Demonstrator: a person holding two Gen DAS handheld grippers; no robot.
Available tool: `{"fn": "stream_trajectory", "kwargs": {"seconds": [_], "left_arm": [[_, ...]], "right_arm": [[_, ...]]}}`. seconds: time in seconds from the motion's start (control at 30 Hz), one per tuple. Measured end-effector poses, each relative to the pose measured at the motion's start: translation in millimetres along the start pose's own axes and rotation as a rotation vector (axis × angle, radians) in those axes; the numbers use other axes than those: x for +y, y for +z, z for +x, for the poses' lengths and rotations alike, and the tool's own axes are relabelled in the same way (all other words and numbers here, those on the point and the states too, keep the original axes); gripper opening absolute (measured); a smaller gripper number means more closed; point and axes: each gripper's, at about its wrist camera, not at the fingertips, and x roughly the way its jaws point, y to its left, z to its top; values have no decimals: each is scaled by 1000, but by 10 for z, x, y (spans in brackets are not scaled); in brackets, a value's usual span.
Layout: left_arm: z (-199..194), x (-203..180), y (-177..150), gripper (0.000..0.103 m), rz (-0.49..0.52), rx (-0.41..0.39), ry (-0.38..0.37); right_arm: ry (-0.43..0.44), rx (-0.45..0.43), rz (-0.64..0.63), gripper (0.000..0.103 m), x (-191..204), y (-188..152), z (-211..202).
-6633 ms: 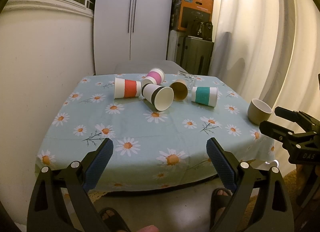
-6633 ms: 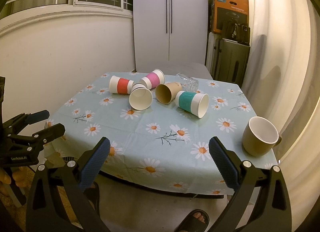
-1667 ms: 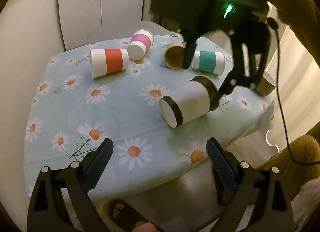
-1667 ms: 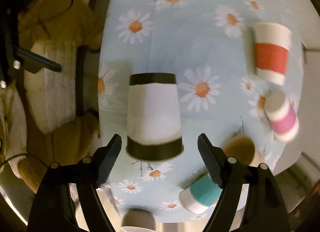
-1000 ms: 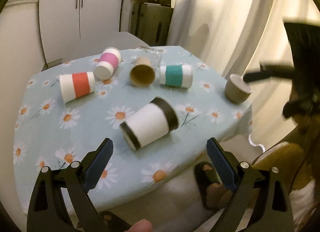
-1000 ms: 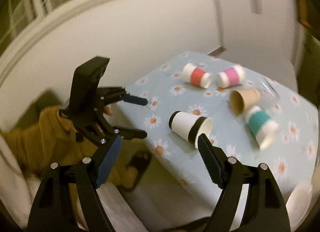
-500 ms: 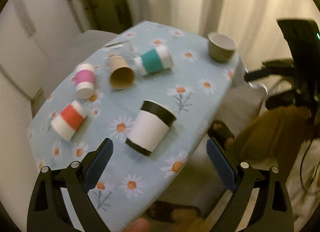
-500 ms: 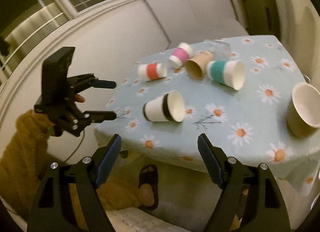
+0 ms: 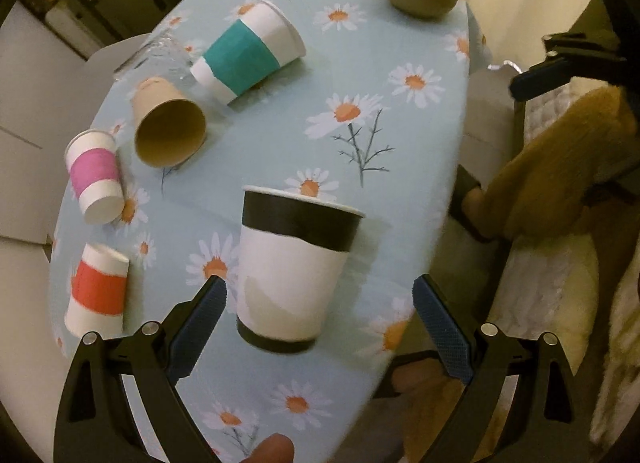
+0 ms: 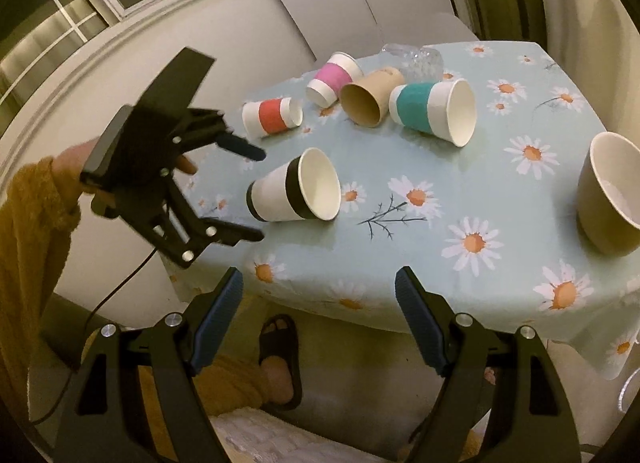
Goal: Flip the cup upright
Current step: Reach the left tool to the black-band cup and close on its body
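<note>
A white paper cup with black bands point(image 10: 294, 187) is seen lying on its side near the front edge of the surface point(image 10: 460, 263), which is covered by a light blue cloth printed with daisies; its open mouth is turned toward the olive ceramic cup point(image 10: 608, 195) that stands upright at the far right corner. In the left wrist view the same banded cup point(image 9: 294, 271) is framed between the spread fingers of the left gripper point(image 9: 320, 327), its base nearest the camera, and no contact with either finger is shown. The left gripper point(image 10: 250, 193) is held wide at the base end of the cup, with nothing gripped. The right gripper point(image 10: 318, 319) is also held wide and empty, off the front edge of the surface and well apart from the cup. Farther back, four more cups are seen on their sides in a loose row: a red-banded cup point(image 10: 272, 117), a pink-banded cup point(image 10: 334, 79), a plain brown cup point(image 10: 370, 97) and a teal-banded cup point(image 10: 434, 111). A clear glass point(image 10: 416, 57) is placed behind the brown cup.
</note>
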Motion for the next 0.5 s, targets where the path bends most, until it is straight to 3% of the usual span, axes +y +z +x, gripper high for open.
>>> {"fn": "stream_trajectory", "kwargs": {"seconds": [0.3, 0.5], "left_arm": [[240, 111, 135, 90, 88, 46, -10], [284, 210, 197, 90, 59, 18, -47]], "right_arm": [[-31, 2, 6, 78, -57, 50, 28], [5, 20, 9, 78, -42, 49, 41]]}}
